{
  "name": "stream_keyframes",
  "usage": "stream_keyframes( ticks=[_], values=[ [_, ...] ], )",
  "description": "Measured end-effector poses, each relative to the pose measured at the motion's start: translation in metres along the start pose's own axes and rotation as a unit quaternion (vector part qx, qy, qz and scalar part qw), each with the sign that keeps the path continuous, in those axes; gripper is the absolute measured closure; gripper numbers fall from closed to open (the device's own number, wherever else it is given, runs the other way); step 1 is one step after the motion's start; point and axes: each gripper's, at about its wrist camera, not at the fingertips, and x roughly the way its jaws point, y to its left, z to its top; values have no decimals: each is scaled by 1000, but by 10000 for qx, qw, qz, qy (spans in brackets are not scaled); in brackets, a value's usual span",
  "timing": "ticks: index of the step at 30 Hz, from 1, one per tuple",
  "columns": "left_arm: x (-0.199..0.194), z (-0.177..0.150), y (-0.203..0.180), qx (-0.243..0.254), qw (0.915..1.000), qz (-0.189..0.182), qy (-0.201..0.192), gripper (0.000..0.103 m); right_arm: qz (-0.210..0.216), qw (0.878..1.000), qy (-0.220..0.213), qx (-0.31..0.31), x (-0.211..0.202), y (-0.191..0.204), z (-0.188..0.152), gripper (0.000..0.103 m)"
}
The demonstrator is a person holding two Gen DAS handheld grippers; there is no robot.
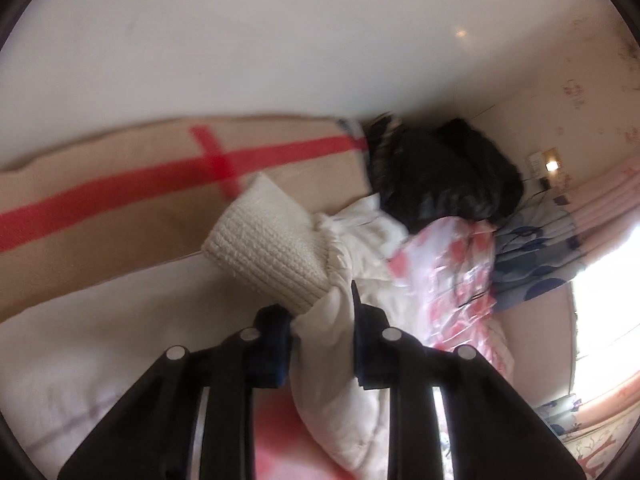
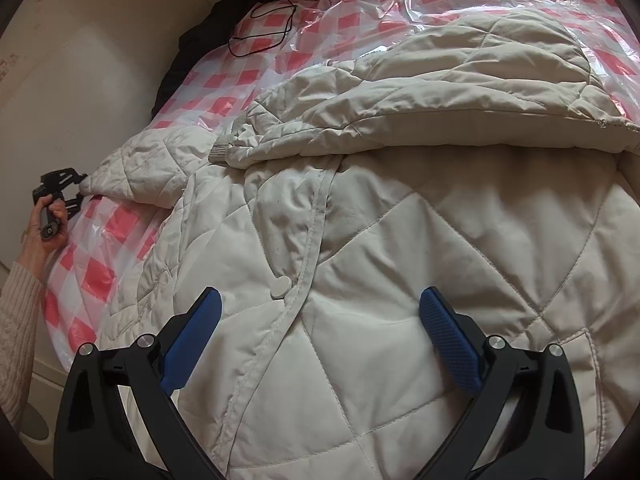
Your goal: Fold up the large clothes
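Observation:
A large cream quilted coat lies spread on a red-and-white checked plastic sheet. One sleeve is folded across its upper part. My right gripper is open just above the coat's front, next to a round button. My left gripper is shut on the other sleeve just behind its ribbed knit cuff. In the right wrist view the left gripper holds that sleeve's end at the sheet's left edge.
A black garment and blue patterned cloth lie at the far end of the sheet. A black cord lies on the plastic. A cardboard box with red tape stands along the wall.

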Motion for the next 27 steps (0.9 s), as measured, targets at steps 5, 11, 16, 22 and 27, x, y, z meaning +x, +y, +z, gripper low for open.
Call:
stream_keyframes(
  ticks=[5,11,16,22,27],
  values=[
    [-35,-7,-62,559,9971,-502,-157,80,-530,9974,-425,-238,-21,6,17,7],
    [-64,-44,-155,1409,9832,-1157,46,80,-1877,9750,-1117,-418,-59,-22,49,7],
    [-74,-97,-224,2003,9645,-1681,360,80,-1469,9832,-700,826,-59,-83,55,7],
    [-74,-173,-292,2666,9360,-2154,800,80,-1104,9884,-539,893,-56,-79,51,7],
    [-62,-252,-340,3203,9047,-2497,1286,80,-908,9907,-541,860,-59,-66,49,7]
  ],
)
